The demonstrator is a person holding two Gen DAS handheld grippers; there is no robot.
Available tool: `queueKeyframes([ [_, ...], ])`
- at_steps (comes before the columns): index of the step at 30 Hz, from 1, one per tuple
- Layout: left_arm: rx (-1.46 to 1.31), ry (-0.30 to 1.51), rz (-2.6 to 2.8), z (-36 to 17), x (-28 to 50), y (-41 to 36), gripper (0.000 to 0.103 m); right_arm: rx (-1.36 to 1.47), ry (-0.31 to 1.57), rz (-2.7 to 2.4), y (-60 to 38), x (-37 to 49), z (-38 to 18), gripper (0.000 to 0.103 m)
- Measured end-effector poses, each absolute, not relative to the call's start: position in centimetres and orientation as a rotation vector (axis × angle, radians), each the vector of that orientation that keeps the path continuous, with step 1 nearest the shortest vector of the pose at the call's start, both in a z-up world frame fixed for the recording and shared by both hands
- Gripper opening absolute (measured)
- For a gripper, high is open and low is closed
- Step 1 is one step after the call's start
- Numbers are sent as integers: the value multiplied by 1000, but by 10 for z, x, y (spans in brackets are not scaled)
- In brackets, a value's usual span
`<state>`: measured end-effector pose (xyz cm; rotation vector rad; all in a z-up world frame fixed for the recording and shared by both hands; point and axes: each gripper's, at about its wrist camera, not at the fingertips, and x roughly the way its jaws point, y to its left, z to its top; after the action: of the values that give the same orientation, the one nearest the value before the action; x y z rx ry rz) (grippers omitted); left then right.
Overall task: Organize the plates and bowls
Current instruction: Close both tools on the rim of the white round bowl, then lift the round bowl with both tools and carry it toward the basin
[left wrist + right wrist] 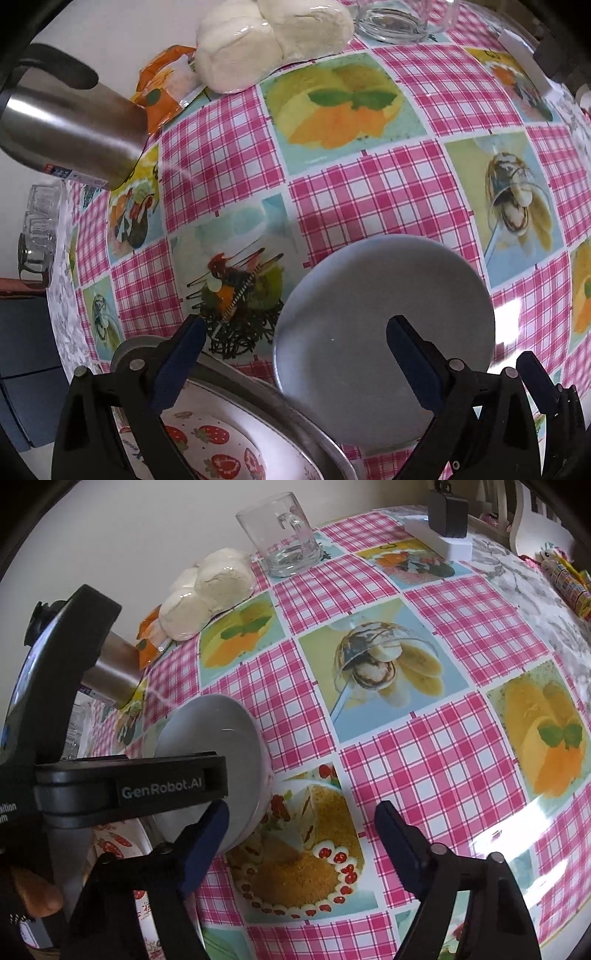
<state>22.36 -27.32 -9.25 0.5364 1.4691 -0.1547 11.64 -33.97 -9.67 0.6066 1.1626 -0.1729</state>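
Observation:
A plain grey plate [384, 317] lies on the checked tablecloth; it also shows in the right wrist view [214, 734]. My left gripper [295, 328] is open above its near edge, right finger over the plate, left finger over a metal tray [258, 391]. A strawberry-patterned plate [207, 439] sits in that tray at the lower left. My right gripper [301, 812] is open and empty, just right of the grey plate, its left fingertip [216, 819] near the rim. The left gripper's body [129, 779] crosses in front of the plate.
A steel kettle [74, 136] stands at the left. Wrapped white buns [273, 40] and an orange packet [162, 85] lie at the back. A glass mug [284, 531] stands beyond them. A white power strip with a black plug [443, 528] is at the far right.

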Motion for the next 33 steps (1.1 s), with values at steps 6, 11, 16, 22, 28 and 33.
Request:
queueKeyframes([
  [6,537,1481,-161,-99,224,-273,90,631,1168,-149,-338,118,-101,62],
  [11,506,1506,-178,-104,225,-271,69,642,1161,-106,-332,122,-102,45],
  [16,494,1513,-196,-103,221,-276,68,661,1161,-105,-333,123,-105,40],
  [22,439,1536,-230,-108,216,-282,68,641,1152,-170,-347,116,-102,39],
  [28,396,1531,-289,-113,205,-297,68,644,1154,-205,-361,109,-104,39],
  [33,348,1523,-333,-117,199,-304,68,674,1167,-227,-371,104,-110,37],
])
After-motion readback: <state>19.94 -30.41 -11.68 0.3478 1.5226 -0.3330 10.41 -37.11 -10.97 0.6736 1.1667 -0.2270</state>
